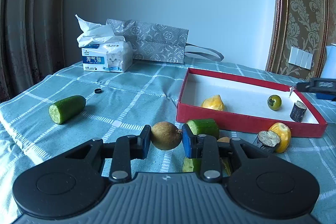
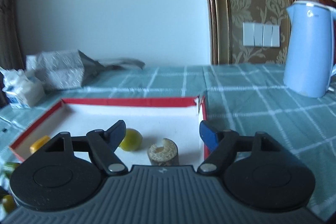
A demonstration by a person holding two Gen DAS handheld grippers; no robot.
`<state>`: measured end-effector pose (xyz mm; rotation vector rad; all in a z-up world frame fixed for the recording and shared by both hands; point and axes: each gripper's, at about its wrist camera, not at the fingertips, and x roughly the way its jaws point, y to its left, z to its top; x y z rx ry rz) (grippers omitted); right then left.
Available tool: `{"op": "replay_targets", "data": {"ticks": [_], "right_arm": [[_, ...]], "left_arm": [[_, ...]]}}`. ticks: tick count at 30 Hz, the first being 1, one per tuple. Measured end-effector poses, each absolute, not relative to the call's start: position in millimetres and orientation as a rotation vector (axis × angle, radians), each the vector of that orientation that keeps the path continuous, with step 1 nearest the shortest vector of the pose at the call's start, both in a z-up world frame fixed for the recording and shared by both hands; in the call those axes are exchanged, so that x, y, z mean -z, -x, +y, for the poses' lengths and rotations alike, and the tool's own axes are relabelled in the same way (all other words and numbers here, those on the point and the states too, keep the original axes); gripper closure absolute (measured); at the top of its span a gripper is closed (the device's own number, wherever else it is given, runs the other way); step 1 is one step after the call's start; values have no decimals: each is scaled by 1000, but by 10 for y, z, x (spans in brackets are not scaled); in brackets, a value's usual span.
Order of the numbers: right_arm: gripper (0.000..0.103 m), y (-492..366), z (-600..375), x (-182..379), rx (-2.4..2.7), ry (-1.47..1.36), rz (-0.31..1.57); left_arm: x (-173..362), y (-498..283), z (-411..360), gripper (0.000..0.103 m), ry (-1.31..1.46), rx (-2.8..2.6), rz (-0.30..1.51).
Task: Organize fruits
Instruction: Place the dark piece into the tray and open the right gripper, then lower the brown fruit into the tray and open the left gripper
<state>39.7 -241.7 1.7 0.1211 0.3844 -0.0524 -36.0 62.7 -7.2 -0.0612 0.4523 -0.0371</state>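
The left tool [image 1: 166, 141] is pinching a round brown fruit [image 1: 166, 135]; the right tool [image 2: 160, 131] is gaping empty over the red box [image 2: 130, 101]. The smooth fruit may be slipping free.

Tissue pack [image 1: 107, 59]: "淘气猫" (cat picture).
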Motion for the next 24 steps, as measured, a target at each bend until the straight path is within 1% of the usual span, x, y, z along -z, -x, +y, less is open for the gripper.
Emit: {"op": "replay_targets", "data": {"ticks": [1,7,10,13,20,24], "right_arm": [[27,-310,-2438,-52,47,-124,369],[14,344,-2558,-22,30,-150,287],[13,575,-2591,90,41,-162,268],[8,652,-2608,144,48,-186,251],[7,619,-2486,193,19,-134,275],[7,601,-2566,209,14,-181,286]], "left_arm": [[71,363,626,73,60,36,451],[66,373,593,73,39,27,446],[59,388,570,73,27,26,442],[35,393,521,73,9,29,445],[-165,365,304,73,-42,65,427],[-332,256,110,73,-77,83,400]]}}
